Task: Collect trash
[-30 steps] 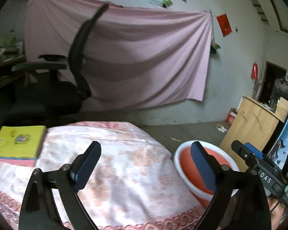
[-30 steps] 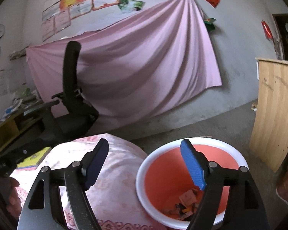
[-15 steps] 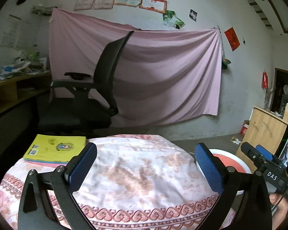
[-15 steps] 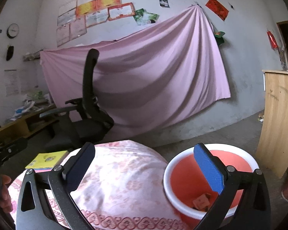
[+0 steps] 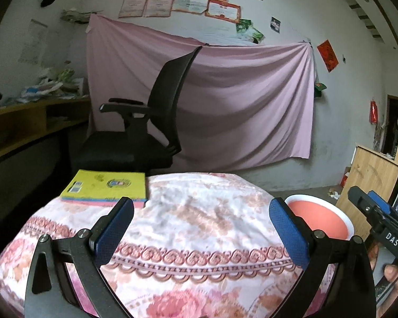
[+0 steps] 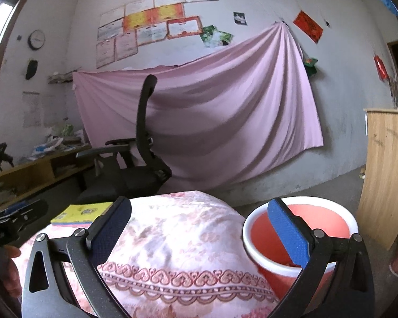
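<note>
Both my grippers backed away from the bin [image 6: 299, 235]. My right gripper [image 6: 199, 228] spread its jaws wider. Now I see more tabletop [image 5: 199, 228].

Floral cloth table cover [image 5: 199, 225], glossy plastic bucket [image 6: 331, 220], matt wood cabinet [image 6: 387, 175], glossy paper book [image 5: 106, 185]

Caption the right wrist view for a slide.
Open right gripper over the floral tablecloth, empty, beside the red bin.
</note>
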`<state>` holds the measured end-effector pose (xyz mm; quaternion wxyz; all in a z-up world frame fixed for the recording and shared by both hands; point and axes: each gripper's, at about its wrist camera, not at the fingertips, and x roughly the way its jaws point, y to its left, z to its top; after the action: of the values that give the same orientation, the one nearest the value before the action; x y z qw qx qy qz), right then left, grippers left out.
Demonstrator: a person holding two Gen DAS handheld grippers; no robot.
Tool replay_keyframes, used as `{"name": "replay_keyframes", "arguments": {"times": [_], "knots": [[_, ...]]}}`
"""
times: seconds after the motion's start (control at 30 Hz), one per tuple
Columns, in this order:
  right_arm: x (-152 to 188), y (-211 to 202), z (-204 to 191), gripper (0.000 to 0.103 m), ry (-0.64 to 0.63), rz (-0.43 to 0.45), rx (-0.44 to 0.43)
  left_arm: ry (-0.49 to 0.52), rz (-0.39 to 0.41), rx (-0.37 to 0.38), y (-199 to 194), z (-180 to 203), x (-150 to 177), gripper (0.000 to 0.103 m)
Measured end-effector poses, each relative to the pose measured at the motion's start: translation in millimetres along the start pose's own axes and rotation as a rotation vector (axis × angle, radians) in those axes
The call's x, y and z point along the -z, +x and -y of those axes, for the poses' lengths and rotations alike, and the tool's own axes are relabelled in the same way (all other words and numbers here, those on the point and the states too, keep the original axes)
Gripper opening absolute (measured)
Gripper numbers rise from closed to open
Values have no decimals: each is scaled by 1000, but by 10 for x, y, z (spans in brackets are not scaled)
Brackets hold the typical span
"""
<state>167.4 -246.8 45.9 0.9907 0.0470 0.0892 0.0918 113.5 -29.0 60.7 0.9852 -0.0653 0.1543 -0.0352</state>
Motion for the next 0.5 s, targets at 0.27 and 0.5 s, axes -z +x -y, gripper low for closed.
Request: {"name": "replay_keyframes", "arguments": {"times": [0.27, 0.5], "knots": [[153, -284, -177, 103, -16, 43, -2, -31, 2, -25, -258, -162, 201, 100], [291, -481, -250, 103, -25, 58, 13, -35, -4, -33, -386, -257, 378, 100]]}}
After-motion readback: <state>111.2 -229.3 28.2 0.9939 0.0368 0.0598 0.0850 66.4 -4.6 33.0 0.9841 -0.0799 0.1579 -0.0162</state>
